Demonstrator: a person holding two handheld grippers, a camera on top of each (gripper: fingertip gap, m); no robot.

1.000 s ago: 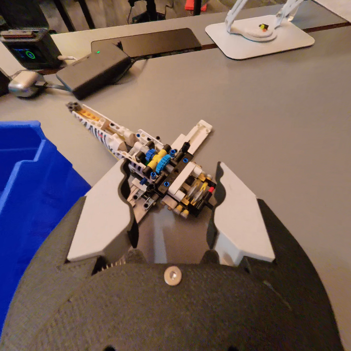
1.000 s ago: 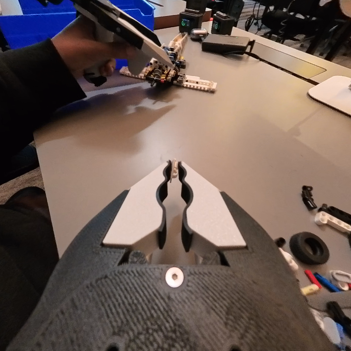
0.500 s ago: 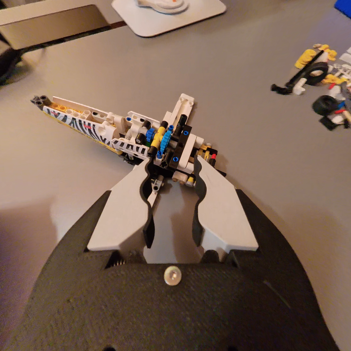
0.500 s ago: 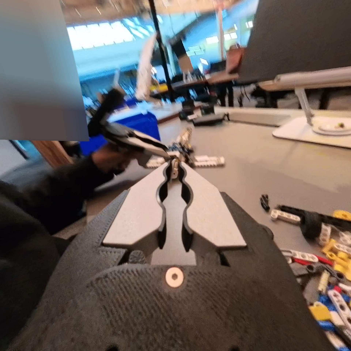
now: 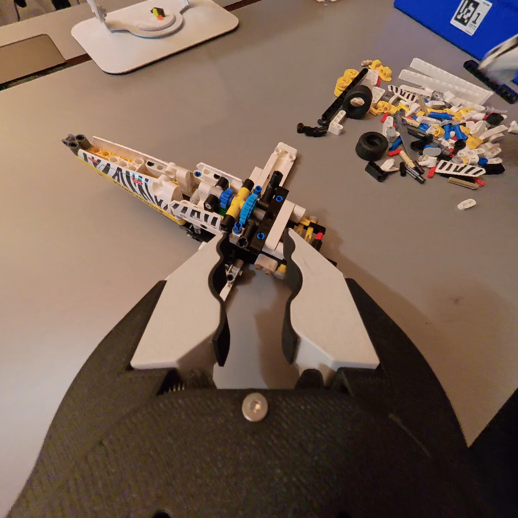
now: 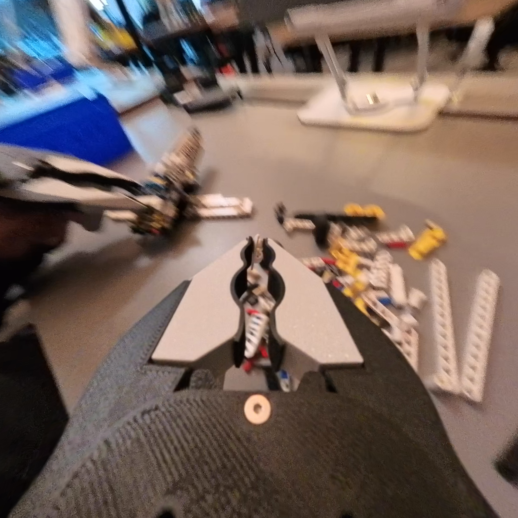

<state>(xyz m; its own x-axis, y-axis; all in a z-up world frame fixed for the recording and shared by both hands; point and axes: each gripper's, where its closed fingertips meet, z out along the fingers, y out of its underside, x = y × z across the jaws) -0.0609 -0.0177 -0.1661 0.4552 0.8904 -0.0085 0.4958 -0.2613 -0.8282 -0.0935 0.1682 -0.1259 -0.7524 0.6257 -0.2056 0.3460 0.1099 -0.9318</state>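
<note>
- Grey bench (image 5: 168, 92) fills both views, with a white flat stand base (image 5: 157, 42) at its far edge and a blue bin (image 5: 437, 30) at the far right corner.
- Left hand-held gripper (image 5: 253, 241) is clamped across the rear block of a brick-built model (image 5: 246, 207), its fingers (image 5: 304, 258) pressing either flank; the grip on the dense core looks chosen to steady the build where it is stiffest.
- That model, a long striped white-and-yellow body with crosswise white beams, lies near the bench's middle, nose pointing away to the left.
- Loose bricks (image 5: 420, 131) sit heaped to the right, well apart from the model, apparently kept as a parts supply; two black tyres (image 5: 371, 145) lie at the heap's near edge.
- Right hand-held gripper (image 6: 258, 248), seen through heavy motion blur, is closed on a small pale piece (image 6: 257, 246) pinched at the fingertips, above the heap's edge.
</note>
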